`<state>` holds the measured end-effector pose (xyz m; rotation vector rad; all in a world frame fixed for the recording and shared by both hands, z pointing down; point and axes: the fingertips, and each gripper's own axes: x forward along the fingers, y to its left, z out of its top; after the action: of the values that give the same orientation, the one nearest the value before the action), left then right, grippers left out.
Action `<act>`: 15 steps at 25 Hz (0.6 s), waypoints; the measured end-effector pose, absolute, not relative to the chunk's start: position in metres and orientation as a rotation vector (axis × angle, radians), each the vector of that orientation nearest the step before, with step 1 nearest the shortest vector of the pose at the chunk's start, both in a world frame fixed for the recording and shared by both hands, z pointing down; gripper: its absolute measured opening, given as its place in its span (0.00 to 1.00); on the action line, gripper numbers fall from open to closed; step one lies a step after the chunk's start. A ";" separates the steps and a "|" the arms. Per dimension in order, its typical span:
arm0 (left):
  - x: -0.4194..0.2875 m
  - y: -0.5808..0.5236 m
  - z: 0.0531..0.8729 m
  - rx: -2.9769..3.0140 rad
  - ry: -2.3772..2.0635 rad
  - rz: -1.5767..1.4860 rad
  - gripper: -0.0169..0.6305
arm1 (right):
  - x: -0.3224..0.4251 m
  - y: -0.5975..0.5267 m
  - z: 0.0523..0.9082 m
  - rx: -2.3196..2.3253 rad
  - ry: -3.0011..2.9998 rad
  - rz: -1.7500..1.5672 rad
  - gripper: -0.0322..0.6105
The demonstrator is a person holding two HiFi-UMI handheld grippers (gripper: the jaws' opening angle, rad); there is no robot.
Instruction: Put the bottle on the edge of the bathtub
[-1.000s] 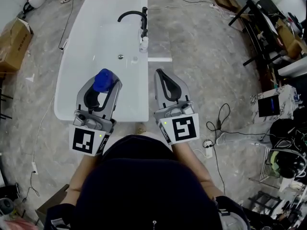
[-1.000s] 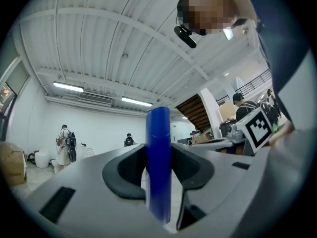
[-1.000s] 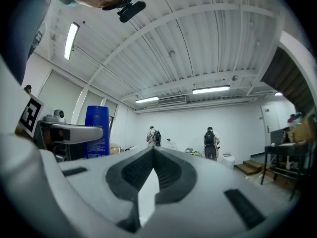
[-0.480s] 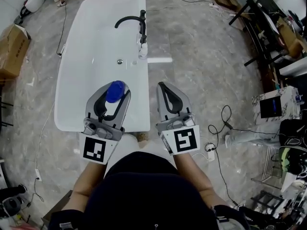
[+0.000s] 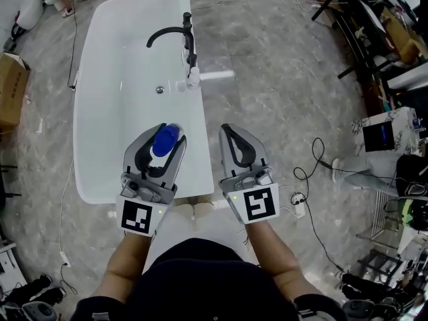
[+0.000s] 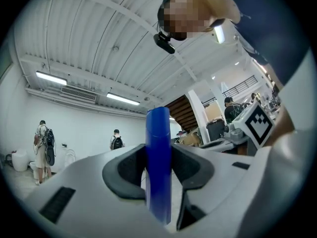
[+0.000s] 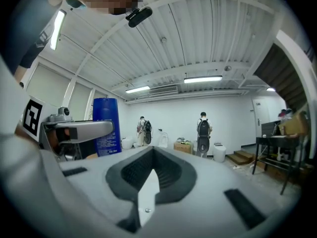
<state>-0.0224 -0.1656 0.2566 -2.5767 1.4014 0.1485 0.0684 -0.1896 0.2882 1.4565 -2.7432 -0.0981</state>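
Note:
A blue bottle (image 5: 164, 140) stands upright between the jaws of my left gripper (image 5: 169, 132), which is shut on it. It hangs over the right side of the white bathtub (image 5: 199, 116), close to the tub's right rim. In the left gripper view the bottle (image 6: 158, 133) fills the gap in my left gripper (image 6: 158, 151), with both pads against it. My right gripper (image 5: 229, 130) is shut and empty, held over the grey floor just right of the tub. From the right gripper (image 7: 153, 151) view the bottle (image 7: 106, 125) shows at the left.
A black faucet (image 5: 175, 35) arches over the tub's far right rim, with a small white object (image 5: 193, 80) at its base. A cardboard box (image 5: 12, 89) lies left of the tub. Cables (image 5: 313, 162) and a power strip (image 5: 297, 207) lie on the floor at the right. People (image 7: 203, 132) stand far off.
Both grippers have slid down the picture toward the tub's near end. The bottle has shifted right, from over the basin to near the right rim. The grip is unchanged.

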 end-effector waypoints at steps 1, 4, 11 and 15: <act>-0.022 -0.172 0.261 -2.582 1.394 0.149 0.26 | 0.068 -0.196 0.293 1.462 -2.740 -0.093 0.05; -0.023 -0.194 0.275 -2.595 1.367 0.148 0.26 | 0.066 -0.218 0.310 1.477 -2.726 -0.072 0.05; -0.016 -0.234 0.318 -2.632 1.309 0.139 0.26 | 0.064 -0.260 0.350 1.493 -2.716 -0.011 0.05; -0.017 -0.249 0.349 -2.671 1.277 0.115 0.26 | 0.060 -0.278 0.374 1.504 -2.704 -0.008 0.05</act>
<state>-0.0174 -0.2490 0.3486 -2.6713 1.2769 0.1150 0.0597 -0.2779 0.3743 1.5039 -2.7039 -0.0078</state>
